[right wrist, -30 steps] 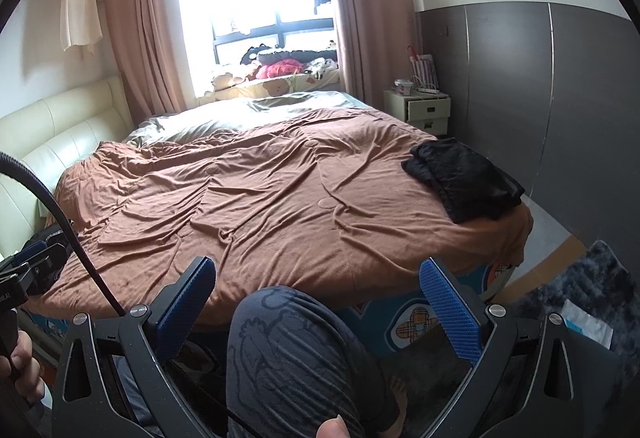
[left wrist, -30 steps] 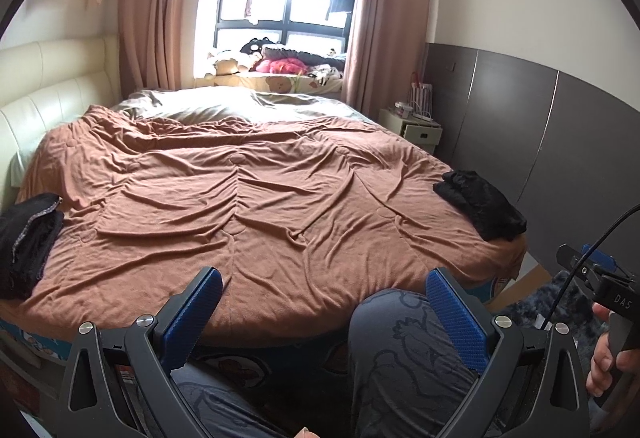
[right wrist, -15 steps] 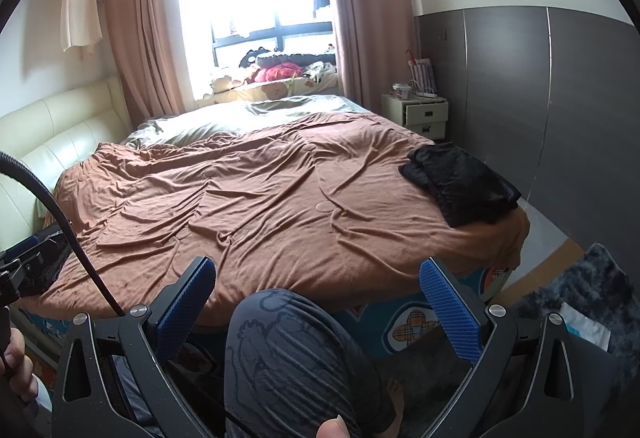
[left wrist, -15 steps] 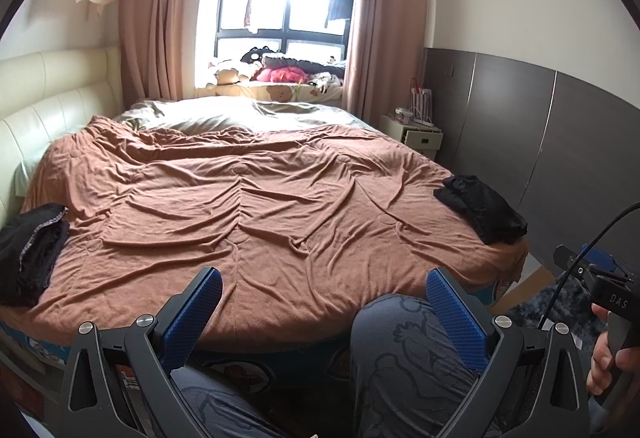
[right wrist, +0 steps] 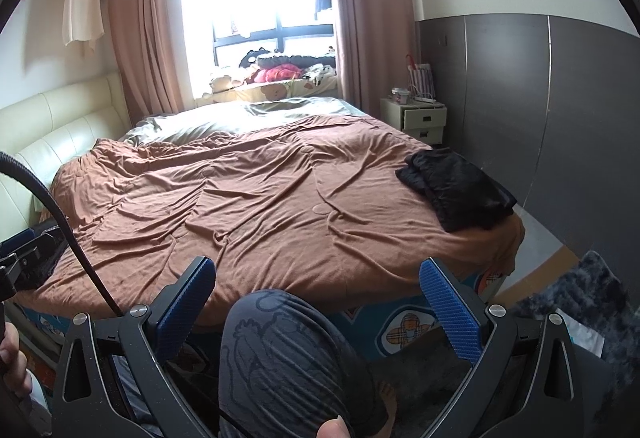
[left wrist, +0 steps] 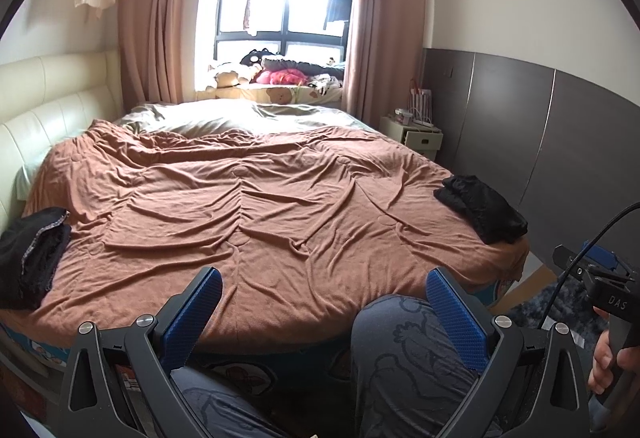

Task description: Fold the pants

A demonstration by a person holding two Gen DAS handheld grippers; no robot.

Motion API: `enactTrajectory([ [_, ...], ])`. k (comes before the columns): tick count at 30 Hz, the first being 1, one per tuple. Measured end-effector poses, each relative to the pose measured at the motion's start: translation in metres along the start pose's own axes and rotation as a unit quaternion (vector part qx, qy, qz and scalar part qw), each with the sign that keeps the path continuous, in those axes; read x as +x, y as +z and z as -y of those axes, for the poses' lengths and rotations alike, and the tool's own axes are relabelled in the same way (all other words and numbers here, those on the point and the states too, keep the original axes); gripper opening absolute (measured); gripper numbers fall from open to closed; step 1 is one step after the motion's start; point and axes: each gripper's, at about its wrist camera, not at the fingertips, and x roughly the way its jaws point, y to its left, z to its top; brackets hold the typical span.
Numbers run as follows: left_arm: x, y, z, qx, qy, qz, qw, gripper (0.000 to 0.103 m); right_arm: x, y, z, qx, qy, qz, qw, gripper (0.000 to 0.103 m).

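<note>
Pants: I see two black garments. One black heap lies on the bed's right near corner, also in my right view; a second black heap lies on the left near edge. I cannot tell which are pants. Neither is touched by a gripper.
Left fingers: my left gripper has its blue pads spread wide, holding nothing, held in the air in front of the bed's near edge.
Right fingers: my right gripper is likewise spread wide and empty, pads apart, well short of the right heap.
Between the fingers: my knee in grey patterned trousers fills the gap in the right view and sits by the right finger in the left view.
Other rig parts: the right gripper's handle and my hand show at the left view's right edge; a black cable crosses the right view's left side.
Bed: a wrinkled brown cover lies over most of it, with a pale sheet at the far end.
Surroundings: cream headboard on the left, nightstand at the far right, window with pink curtains, soft toys on the sill, dark rug on the floor to the right.
</note>
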Motion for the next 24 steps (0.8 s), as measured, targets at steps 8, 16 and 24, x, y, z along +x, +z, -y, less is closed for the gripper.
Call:
enactTrajectory([
  [8,0.0,-0.001,0.0,-0.002,0.005,0.001,1.0,0.103,0.0,0.001,0.005,-0.001,0.0,0.002,1.0,0.103],
  [16,0.0,-0.001,0.0,-0.003,0.005,0.0,1.0,0.103,-0.001,0.002,0.008,-0.002,0.001,0.004,1.0,0.103],
  [24,-0.001,-0.002,-0.001,-0.003,0.005,0.001,1.0,0.103,-0.003,0.001,0.012,-0.004,-0.002,0.007,1.0,0.103],
])
